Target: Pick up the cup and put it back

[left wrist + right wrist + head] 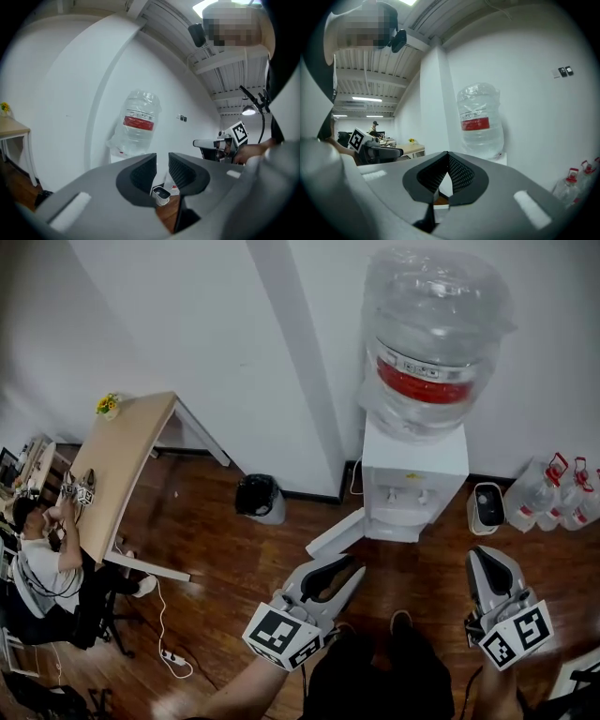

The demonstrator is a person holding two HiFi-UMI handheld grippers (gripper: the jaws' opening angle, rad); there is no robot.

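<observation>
Left tool [352,569] narrowly parted, right tool [488,555] closed — both empty, aimed at dispenser [414,474].

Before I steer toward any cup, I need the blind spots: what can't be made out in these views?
Cup: none seen; the water dispenser's tap recess is too small and dim in the head view.
Dispenser's lower front: hidden behind the bodies of the left gripper and right gripper in their own views.
Small bottles: cut off by the head view's right edge.
Big bottle's label: print too small.
</observation>
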